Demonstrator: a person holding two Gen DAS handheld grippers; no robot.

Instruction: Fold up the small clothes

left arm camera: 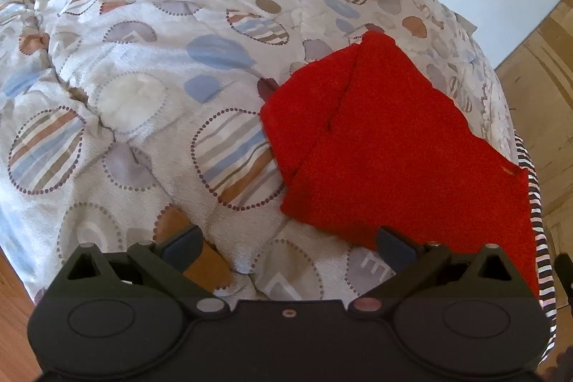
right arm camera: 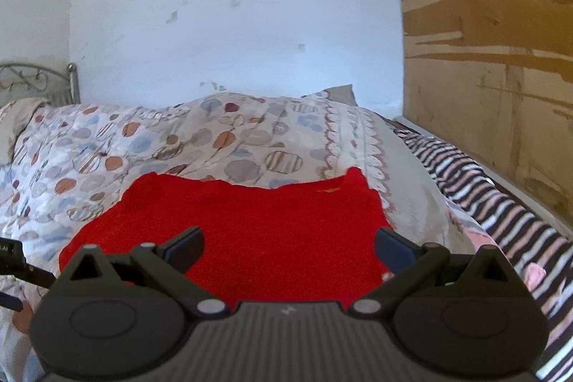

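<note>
A small red garment [left arm camera: 386,145] lies on a patterned quilt [left arm camera: 143,77], partly folded with a flap laid over its left side. My left gripper [left arm camera: 288,244] is open and empty, hovering just left of and in front of the garment's near edge. In the right wrist view the red garment [right arm camera: 250,224] lies flat right ahead. My right gripper [right arm camera: 288,246] is open and empty, its fingers spread above the garment's near edge.
A black, white and pink striped cloth [right arm camera: 501,203] lies along the bed's right side, also showing in the left wrist view [left arm camera: 537,203]. A white wall [right arm camera: 232,6] and brown wooden panelling [right arm camera: 501,42] stand behind. A metal bedstead [right arm camera: 39,81] is at far left. The left gripper's body [right arm camera: 14,260] shows at the left edge.
</note>
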